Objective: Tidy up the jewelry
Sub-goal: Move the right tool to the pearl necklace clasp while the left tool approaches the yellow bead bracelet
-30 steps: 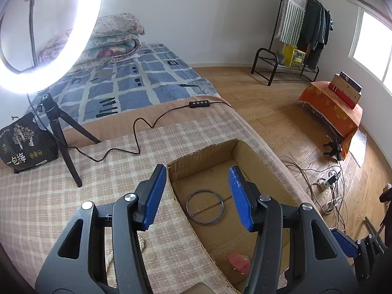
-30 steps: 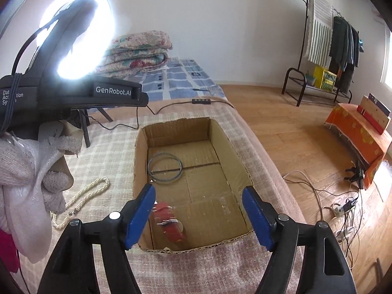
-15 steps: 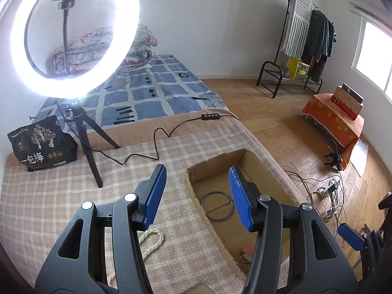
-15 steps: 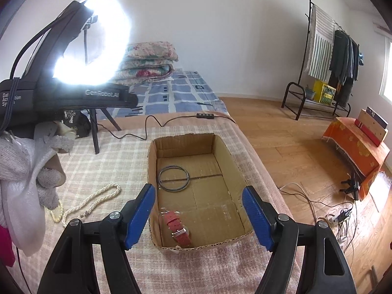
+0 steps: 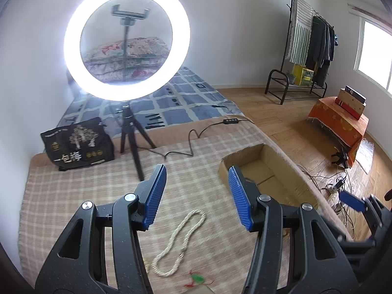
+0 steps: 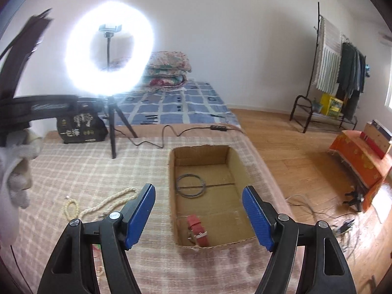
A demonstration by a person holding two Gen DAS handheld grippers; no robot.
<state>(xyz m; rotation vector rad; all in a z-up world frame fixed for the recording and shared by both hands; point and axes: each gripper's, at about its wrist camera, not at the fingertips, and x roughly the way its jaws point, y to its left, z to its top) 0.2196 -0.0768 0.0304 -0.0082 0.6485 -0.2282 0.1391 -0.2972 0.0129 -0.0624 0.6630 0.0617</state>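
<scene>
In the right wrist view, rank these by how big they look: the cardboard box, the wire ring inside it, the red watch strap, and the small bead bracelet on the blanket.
1. cardboard box
2. wire ring
3. red watch strap and small bead bracelet: these look about alike, and the strap lies nearer the camera, so I won't rank them.

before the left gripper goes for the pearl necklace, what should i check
1. Left gripper empty, jaws apart: ok.
2. Pearl necklace lies free on the plaid blanket, nothing on top of it: ok.
3. Small bead bracelet apart from the necklace: cannot tell, they lie close together.
4. Cardboard box open, with bare floor left beside the metal ring and red watch: ok.
5. Right gripper empty and off to the side, above the box's near end: ok.
6. Ring light cable away from the necklace: ok.
</scene>
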